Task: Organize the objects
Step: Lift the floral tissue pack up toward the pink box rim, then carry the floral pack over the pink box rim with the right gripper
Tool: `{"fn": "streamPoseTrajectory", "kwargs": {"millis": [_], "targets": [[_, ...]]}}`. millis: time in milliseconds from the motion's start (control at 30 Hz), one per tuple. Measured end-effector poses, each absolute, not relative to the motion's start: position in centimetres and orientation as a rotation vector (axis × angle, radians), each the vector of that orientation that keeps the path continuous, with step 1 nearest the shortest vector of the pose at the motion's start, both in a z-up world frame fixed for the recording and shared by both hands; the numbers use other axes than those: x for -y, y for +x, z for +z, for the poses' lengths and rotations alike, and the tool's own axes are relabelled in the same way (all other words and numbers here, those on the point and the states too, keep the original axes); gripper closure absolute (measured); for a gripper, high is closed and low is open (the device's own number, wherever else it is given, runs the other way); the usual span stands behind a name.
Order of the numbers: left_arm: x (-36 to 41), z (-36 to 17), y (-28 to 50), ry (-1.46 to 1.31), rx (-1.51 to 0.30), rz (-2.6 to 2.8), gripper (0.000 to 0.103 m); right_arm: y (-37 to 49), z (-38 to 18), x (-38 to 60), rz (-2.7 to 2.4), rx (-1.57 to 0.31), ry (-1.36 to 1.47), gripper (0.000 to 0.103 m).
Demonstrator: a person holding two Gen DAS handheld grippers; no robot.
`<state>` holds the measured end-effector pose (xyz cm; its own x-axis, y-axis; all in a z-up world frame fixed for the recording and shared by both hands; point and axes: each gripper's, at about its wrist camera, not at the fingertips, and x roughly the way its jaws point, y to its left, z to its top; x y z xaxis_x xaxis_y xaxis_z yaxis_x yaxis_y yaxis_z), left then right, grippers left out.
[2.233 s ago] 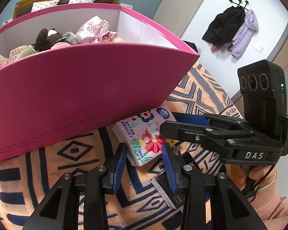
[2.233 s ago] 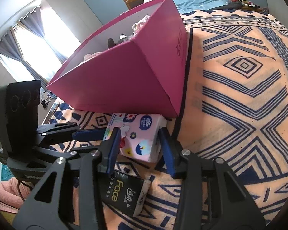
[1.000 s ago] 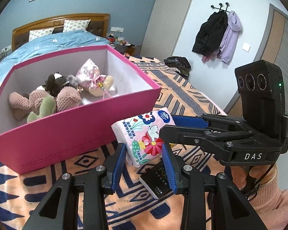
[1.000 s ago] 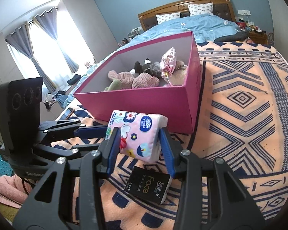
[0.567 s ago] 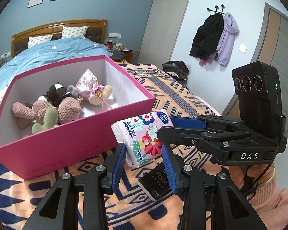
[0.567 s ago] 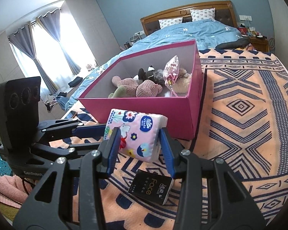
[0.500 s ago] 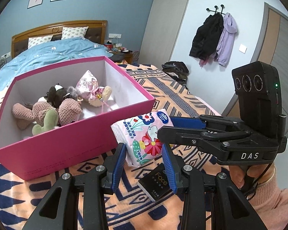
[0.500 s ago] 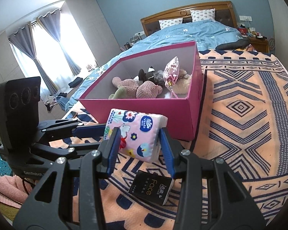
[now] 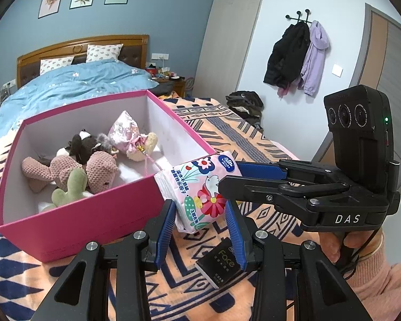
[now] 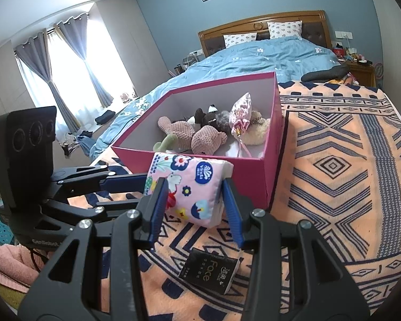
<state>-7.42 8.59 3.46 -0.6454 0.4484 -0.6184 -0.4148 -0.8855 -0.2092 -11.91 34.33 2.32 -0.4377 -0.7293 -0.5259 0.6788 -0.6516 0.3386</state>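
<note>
A pink floral tissue pack (image 9: 200, 184) (image 10: 192, 184) hangs in the air just in front of the near corner of the open pink box (image 9: 93, 208) (image 10: 256, 176). My left gripper (image 9: 199, 230) is shut on its lower end. My right gripper (image 10: 193, 211) is shut on it too, its blue pads pressing both sides. In the left wrist view the right gripper (image 9: 228, 175) reaches in from the right. In the right wrist view the left gripper (image 10: 141, 190) reaches in from the left. A black "Face" packet (image 9: 222, 264) (image 10: 211, 270) lies on the blanket below.
Plush toys (image 9: 88, 165) and a pink pouch (image 10: 240, 112) lie inside the box. The box stands on an orange and navy patterned blanket (image 10: 334, 165). A bed with a blue duvet (image 10: 267, 53) is behind it. Coats (image 9: 296, 53) hang on the wall. A hand in a pink sleeve (image 9: 366, 267) holds the right gripper.
Both grippers have risen together with the tissue pack, so the box's inside has come into view from above. The black packet stayed on the blanket. Little has moved in the last half second.
</note>
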Motion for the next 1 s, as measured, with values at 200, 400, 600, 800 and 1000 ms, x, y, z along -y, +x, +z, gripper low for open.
{"fn": "streamPoseTrajectory", "kwargs": {"millis": [200,400,600,800,1000], "targets": [[-8.6,4.0,-7.7,-0.936,0.05,2.495,0.065,-12.1,2.8,-34.3,-2.13,0.099,0.812,0.058],[-8.4,4.5,-8.2,-0.924,0.049,2.505,0.065,-12.5,3.4,-34.0,-2.137,0.092,0.791,0.058],[-8.2,4.8,-8.9,-0.923,0.045,2.514,0.065,-13.1,3.7,-33.9,-2.136,0.096,0.786,0.058],[-8.3,4.9,-9.5,-0.918,0.033,2.52,0.065,-13.8,3.9,-33.8,-2.138,0.1,0.782,0.058],[-8.5,5.0,-10.0,-0.917,0.019,2.524,0.065,-14.4,4.0,-33.7,-2.144,0.099,0.782,0.058]]}}
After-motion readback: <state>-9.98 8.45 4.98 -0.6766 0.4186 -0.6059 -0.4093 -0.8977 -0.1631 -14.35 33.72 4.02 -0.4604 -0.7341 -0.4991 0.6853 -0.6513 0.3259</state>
